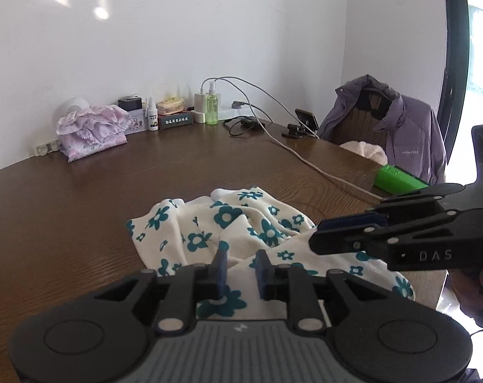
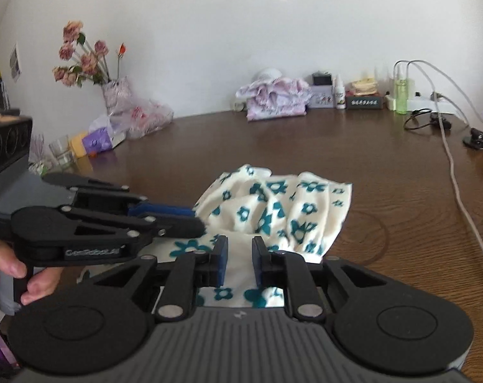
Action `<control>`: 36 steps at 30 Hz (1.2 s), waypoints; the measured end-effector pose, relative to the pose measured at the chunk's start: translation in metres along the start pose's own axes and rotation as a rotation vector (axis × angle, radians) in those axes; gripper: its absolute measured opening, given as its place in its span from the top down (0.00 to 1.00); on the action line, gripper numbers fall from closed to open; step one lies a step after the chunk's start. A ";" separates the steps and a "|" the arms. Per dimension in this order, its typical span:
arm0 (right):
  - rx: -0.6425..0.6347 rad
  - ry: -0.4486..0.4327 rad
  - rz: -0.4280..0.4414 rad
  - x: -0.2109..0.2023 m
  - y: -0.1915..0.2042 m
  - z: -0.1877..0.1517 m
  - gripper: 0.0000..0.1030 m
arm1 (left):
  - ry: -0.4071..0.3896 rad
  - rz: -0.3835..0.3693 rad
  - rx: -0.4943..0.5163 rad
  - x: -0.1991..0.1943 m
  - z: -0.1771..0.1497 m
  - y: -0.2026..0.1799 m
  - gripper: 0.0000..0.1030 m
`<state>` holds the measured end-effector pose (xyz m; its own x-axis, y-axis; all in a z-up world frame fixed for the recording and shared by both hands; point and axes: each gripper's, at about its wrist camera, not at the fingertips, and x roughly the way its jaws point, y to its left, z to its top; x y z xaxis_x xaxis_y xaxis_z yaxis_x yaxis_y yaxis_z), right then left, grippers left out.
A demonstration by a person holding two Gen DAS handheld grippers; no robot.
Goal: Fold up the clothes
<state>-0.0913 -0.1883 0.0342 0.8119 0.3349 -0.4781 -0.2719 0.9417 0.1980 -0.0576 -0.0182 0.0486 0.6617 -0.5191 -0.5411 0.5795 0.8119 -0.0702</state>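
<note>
A cream cloth with teal flowers [image 1: 228,220] [image 2: 273,204] lies crumpled on the brown wooden table [image 1: 113,185] [image 2: 305,146], near its front edge. My left gripper [image 1: 241,255] [image 2: 198,218] hovers low over the cloth's near left part. Its blue pads stand apart with cloth showing in the gap, and neither pad presses on it. My right gripper [image 2: 239,245] [image 1: 316,233] comes in from the right. Its tips are at the cloth's right side and its jaws are likewise parted over white fabric. A hand holds each grip handle.
A folded pink garment [image 1: 88,131] [image 2: 273,102] sits at the back by the wall with bottles [image 1: 212,105] and small boxes. A white cable [image 1: 305,159] [image 2: 455,185] crosses the table's right side. A green object [image 1: 398,177] and a chair with a purple jacket [image 1: 401,127] stand right. A flower vase [image 2: 113,95] and a glass [image 2: 61,154] stand left.
</note>
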 end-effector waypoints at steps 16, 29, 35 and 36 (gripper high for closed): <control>0.306 0.049 0.037 0.001 -0.036 -0.009 0.96 | 0.041 -0.018 -0.184 0.006 -0.014 0.011 0.65; -0.097 -0.012 -0.085 -0.002 0.028 0.005 0.95 | -0.054 0.090 0.117 -0.025 -0.017 -0.040 0.78; -0.109 0.057 -0.095 0.025 0.027 -0.025 0.96 | 0.038 0.149 0.203 0.000 -0.040 -0.052 0.83; -0.113 0.056 -0.094 0.025 0.028 -0.026 0.96 | 0.044 0.154 0.204 0.001 -0.040 -0.053 0.83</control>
<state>-0.0918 -0.1532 0.0054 0.8070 0.2437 -0.5379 -0.2553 0.9653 0.0543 -0.1068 -0.0510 0.0184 0.7305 -0.3781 -0.5686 0.5607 0.8074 0.1835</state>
